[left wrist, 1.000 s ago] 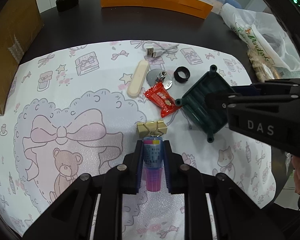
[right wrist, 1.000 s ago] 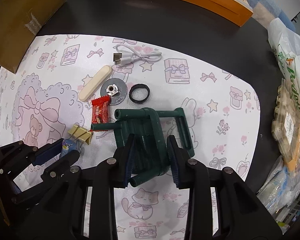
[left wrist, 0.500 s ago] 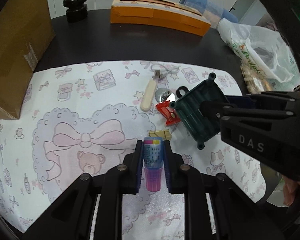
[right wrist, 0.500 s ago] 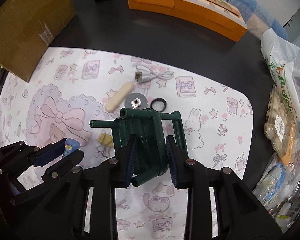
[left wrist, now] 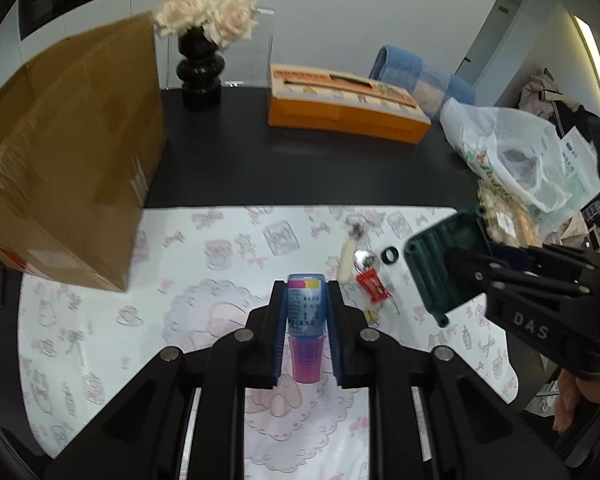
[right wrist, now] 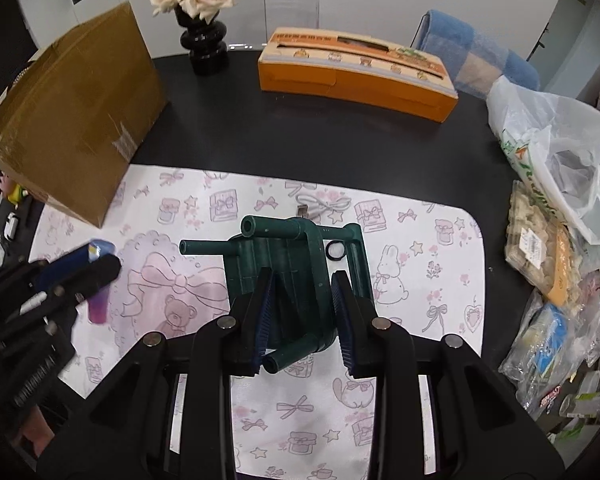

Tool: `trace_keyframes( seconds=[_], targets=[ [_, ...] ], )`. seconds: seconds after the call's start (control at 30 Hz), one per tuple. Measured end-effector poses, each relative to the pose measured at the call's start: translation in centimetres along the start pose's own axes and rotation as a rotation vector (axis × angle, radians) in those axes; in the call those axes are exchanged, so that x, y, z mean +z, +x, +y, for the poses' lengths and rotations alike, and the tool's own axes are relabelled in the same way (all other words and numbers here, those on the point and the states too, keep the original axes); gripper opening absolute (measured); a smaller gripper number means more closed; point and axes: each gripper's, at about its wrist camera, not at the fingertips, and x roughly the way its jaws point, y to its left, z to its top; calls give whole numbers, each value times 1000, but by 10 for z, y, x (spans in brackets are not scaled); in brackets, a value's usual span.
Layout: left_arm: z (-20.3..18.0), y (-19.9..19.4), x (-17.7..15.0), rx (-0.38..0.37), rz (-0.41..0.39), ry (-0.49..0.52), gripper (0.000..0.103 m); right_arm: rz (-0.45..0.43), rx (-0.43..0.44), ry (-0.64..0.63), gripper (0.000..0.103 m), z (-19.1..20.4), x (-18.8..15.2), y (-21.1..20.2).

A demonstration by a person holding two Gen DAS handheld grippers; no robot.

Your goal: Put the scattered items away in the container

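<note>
- While both grippers are held above the patterned mat (right wrist: pixel 428 240), its middle, printed with a bow and a bear, is seen bare, with the cardboard box (left wrist: pixel 68 168) overlapping its far left corner.
- Clamped between the jaws of the left gripper (left wrist: pixel 306 332) is a small tube (left wrist: pixel 306 308): blue, labelled, with a translucent pink cap.
- Closed on the right gripper's (right wrist: pixel 304 316) ribbed blue pads is a dark green plastic rack (right wrist: pixel 284 268), ridged, with round tubular legs, raised off the mat.
- Left on the mat near its far right part are a cream oblong piece (left wrist: pixel 345 266), a shiny metal disc (left wrist: pixel 366 260), a black ring (left wrist: pixel 390 256), a red wrapper (left wrist: pixel 374 286) and a white cable (right wrist: pixel 320 204).
- Crinkled plastic bags (right wrist: pixel 556 160) crowd the right edge of the black table (right wrist: pixel 340 136).
</note>
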Motion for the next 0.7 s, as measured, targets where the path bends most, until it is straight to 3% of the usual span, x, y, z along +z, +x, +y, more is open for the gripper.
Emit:
trace_keyframes(
  seconds=[0.37,0.7],
  targets=[
    [26,-65,53,2,-94,23,19,-121,-16,-18,30,45,34,-73],
    [58,-99,85,18,-169,41,19,-214,-14,-59,30,95,63,-123]
  ],
)
